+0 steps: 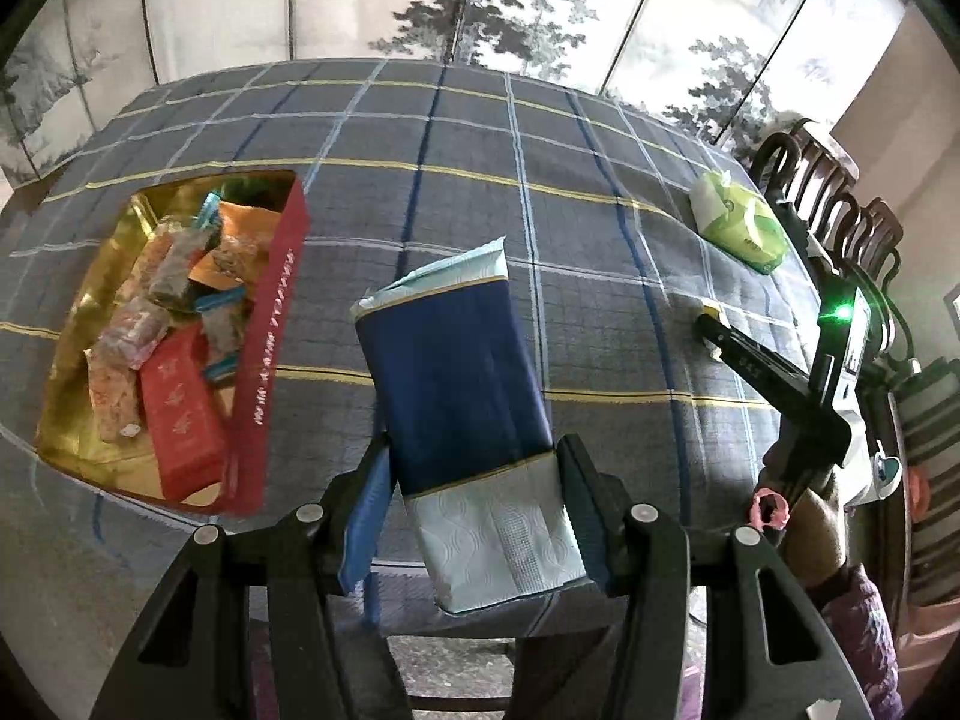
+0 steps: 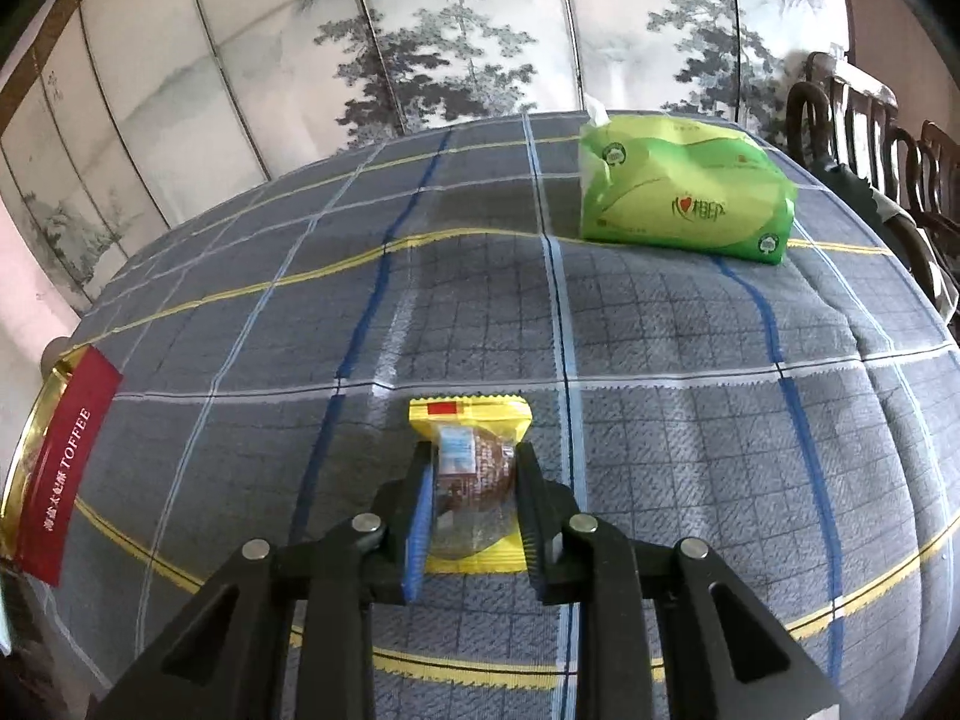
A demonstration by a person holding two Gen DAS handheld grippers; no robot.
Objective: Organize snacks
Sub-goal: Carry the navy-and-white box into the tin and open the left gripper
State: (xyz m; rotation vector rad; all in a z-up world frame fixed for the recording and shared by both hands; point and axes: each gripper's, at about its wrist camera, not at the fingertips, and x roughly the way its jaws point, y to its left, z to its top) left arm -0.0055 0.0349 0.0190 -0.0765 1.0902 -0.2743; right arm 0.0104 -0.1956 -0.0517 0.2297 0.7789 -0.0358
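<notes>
Over the near edge of the table (image 1: 600,228), left gripper (image 1: 474,468) clamps a long navy-and-pale-blue snack packet (image 1: 456,360). Both pads press its sides, lower end toward the camera, far end lifted and pointing across the checked cloth. Packet is off the surface, held tilted.

Left side of table, toward its near-left corner: open red toffee box (image 1: 270,336) with gold lining. Inside, a jumble of small wrapped snacks (image 1: 174,312) and one red carton (image 1: 180,414) leaning against the inner wall. Box side shows again at the left edge of the right wrist view (image 2: 60,462), lettering "TOFFEE" readable.

Right gripper (image 2: 474,498) is closed on a small yellow-edged wrapper with a brown cake (image 2: 474,468) inside. Pads squeeze its middle; the yellow sealed end sticks out beyond the fingertips. Whether it rests on the cloth or hangs just above it, cannot tell.

Far-right part of table: green tissue pack (image 2: 684,192), lying flat, a white tissue peeking from its top. Well apart from both snacks.

Right edge of the left wrist view: the other gripper's black body with a green light, a hand (image 1: 816,516) around its handle.
</notes>
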